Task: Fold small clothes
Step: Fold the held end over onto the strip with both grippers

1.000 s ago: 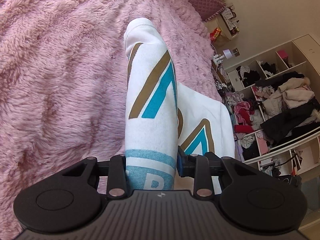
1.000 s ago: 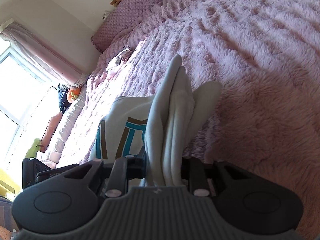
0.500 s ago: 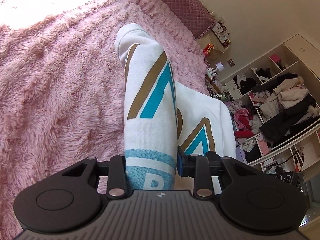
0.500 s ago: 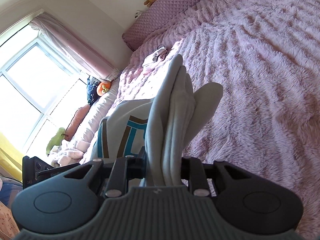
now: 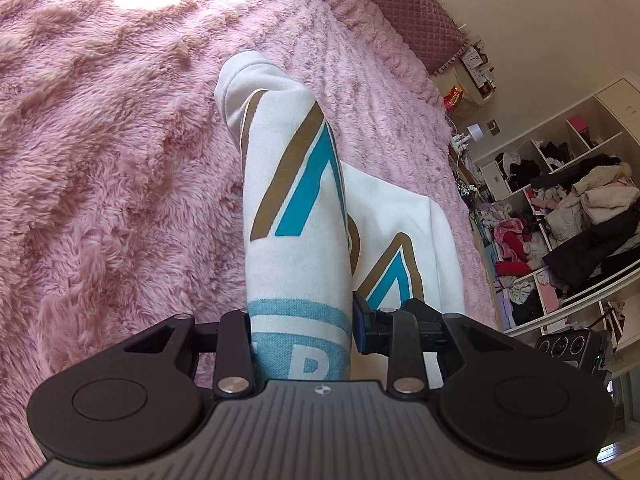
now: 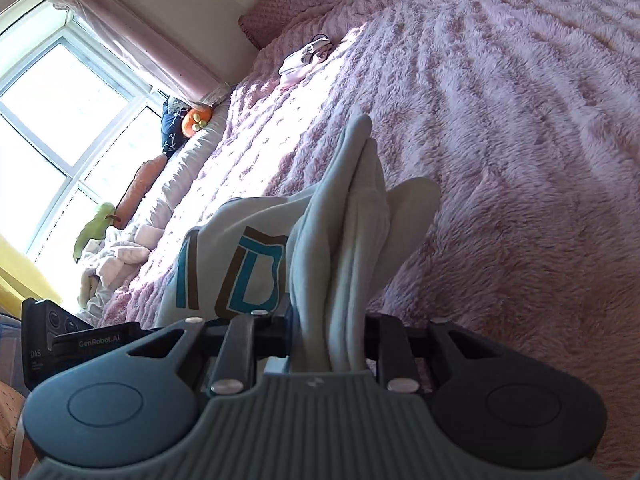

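The left gripper is clamping a bunched fold of a white cotton sweatshirt printed with teal and tan block letters, its black fingers pressing the cloth from both sides so that the fabric is rising between them in a thick roll and arching away over the bed. The rest of the garment is hanging to the right of that roll, a second teal and tan letter showing on it. The right gripper is pinching another gathered edge of the same sweatshirt, several layers of pale cloth standing up in a narrow ridge between its closed jaws, while the printed front is sagging to the left of them. The garment is hanging between the two tools above a fluffy pink plush bedspread, which is filling most of both views. In the right wrist view a sunlit window with a pink curtain is showing at the far left. In the left wrist view open white shelves stuffed with clothes are standing beyond the bed.
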A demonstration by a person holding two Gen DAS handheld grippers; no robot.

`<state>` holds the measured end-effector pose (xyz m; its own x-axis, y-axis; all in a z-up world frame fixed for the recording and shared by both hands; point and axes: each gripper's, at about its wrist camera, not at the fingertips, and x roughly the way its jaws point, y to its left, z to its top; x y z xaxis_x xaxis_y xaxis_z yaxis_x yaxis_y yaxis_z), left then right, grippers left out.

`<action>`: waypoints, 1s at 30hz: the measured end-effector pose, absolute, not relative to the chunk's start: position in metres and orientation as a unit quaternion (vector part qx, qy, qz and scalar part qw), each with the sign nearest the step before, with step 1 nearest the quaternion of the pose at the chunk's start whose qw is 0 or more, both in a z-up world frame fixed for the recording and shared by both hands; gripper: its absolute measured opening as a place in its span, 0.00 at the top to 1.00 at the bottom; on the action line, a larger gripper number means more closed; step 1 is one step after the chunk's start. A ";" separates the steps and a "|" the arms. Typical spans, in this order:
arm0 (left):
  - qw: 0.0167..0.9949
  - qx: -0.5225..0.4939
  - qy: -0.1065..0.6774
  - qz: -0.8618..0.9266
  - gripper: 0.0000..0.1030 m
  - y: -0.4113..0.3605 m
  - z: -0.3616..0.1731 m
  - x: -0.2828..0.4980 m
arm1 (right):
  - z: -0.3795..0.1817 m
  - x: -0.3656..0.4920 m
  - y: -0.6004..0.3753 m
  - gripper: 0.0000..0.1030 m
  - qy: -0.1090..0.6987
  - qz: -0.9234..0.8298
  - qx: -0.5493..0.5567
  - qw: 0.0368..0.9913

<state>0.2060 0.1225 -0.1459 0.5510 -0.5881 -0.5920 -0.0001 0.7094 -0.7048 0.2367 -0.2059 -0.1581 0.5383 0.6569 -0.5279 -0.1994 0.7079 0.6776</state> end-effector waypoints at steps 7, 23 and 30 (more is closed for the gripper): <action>0.818 -0.306 0.458 -0.166 0.64 0.128 -0.196 0.209 | -0.212 0.251 -0.203 0.80 0.441 0.227 0.253 0.831; 0.887 -0.121 0.420 -0.153 0.50 0.140 -0.123 0.162 | -0.186 0.243 -0.226 0.47 0.403 0.194 0.138 0.884; 0.900 -0.134 0.383 -0.158 0.50 0.128 -0.098 0.176 | -0.144 0.245 -0.203 0.46 0.327 0.199 0.109 0.917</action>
